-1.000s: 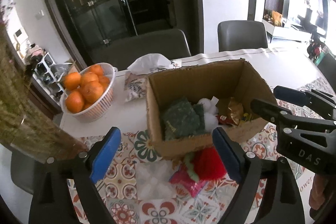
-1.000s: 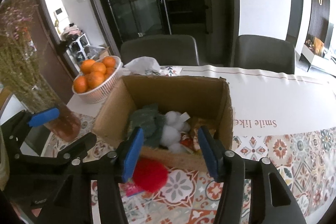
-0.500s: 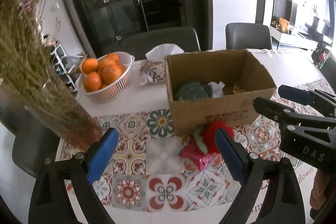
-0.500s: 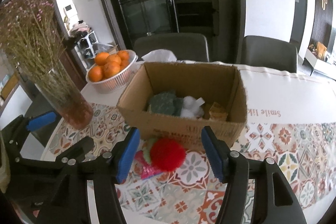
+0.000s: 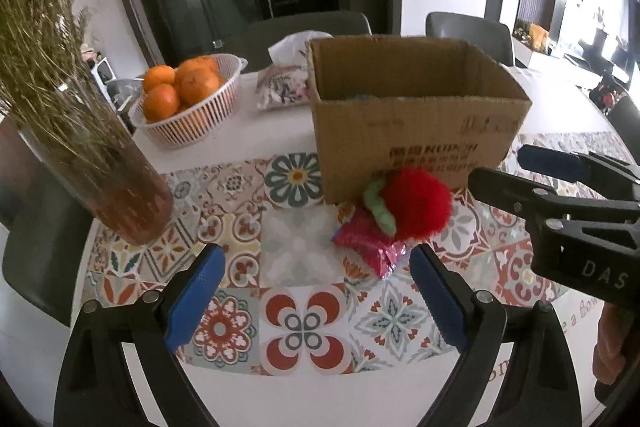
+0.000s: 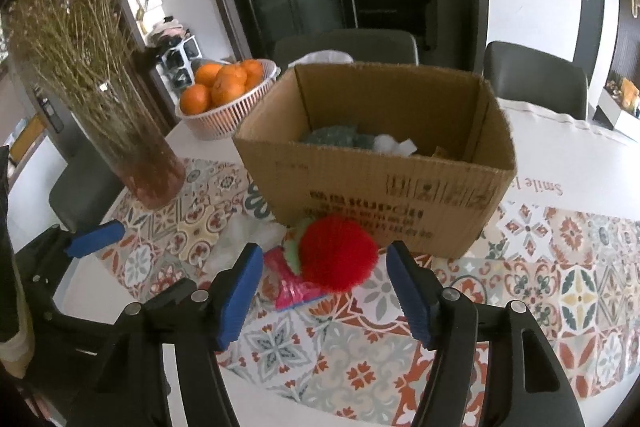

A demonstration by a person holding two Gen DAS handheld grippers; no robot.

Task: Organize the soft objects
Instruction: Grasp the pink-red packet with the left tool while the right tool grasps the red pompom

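Closing on the fluffy red pom-pom [image 6: 338, 253] could drag the pink foil packet [image 6: 290, 289] beneath it; right gripper [image 6: 324, 297] fingers, just widening, frame it empty against the brown cardboard box [image 6: 400, 195]; left gripper [image 5: 316, 291] gapes unladen.

On the table [image 5: 280, 399] stand one box [image 5: 416, 123], one basket [image 5: 192, 123] showing about five oranges [image 5: 160, 103], one vase [image 5: 120, 187], one red pompom [image 5: 420, 205], one pink packet [image 5: 368, 247], one tissue pack [image 5: 280, 91]. Two chairs [image 6: 536, 79] stand behind. Two grippers [image 5: 314, 291] show.
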